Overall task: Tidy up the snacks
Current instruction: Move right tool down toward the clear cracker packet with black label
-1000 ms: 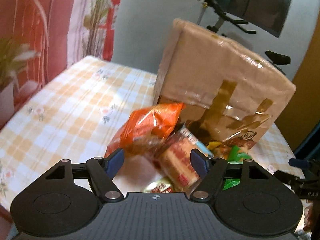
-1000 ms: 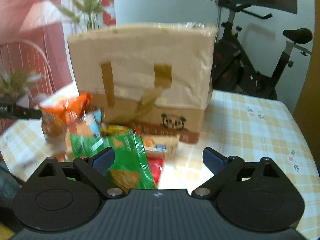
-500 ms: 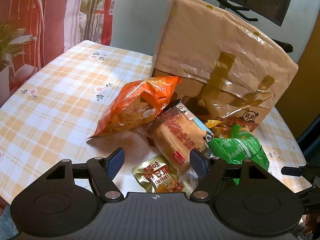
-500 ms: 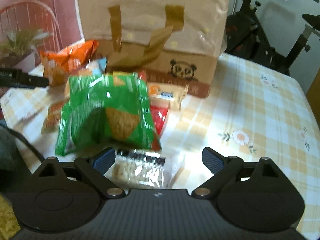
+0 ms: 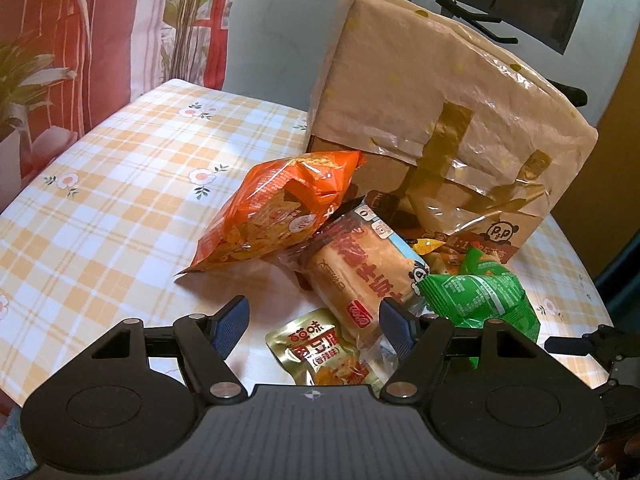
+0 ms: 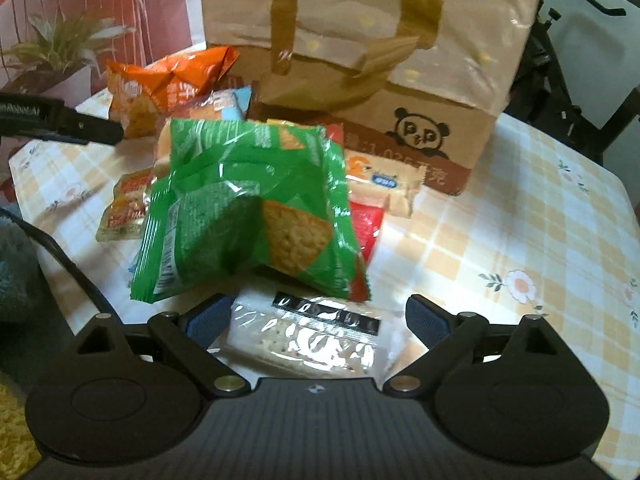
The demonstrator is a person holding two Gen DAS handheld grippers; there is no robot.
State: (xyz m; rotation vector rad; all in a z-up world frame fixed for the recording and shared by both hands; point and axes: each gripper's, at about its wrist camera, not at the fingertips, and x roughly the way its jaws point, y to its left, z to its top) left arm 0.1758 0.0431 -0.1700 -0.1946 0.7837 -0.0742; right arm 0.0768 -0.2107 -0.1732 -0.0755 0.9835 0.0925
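A heap of snacks lies in front of a brown panda tote bag (image 5: 440, 120) (image 6: 380, 40). My left gripper (image 5: 314, 325) hovers open over a small gold packet (image 5: 320, 348) and the near end of a wrapped bread (image 5: 360, 276); an orange chip bag (image 5: 280, 208) lies beyond. My right gripper (image 6: 318, 320) is open and low over the table. A clear cracker packet (image 6: 312, 336) lies between its fingers, which do not press on it. A green chip bag (image 6: 248, 216) (image 5: 480, 296) lies just beyond that packet.
A checked cloth covers the table (image 5: 100, 200). A red packet (image 6: 366, 228) and a beige bar (image 6: 384, 184) lie under the green bag's right side. An exercise bike (image 6: 568, 80) stands behind the table, and a chair and plant (image 6: 60, 48) stand at the left.
The right gripper has sunk and tipped toward the table; the cracker packet has come into view between its fingers. The left gripper has hardly moved.
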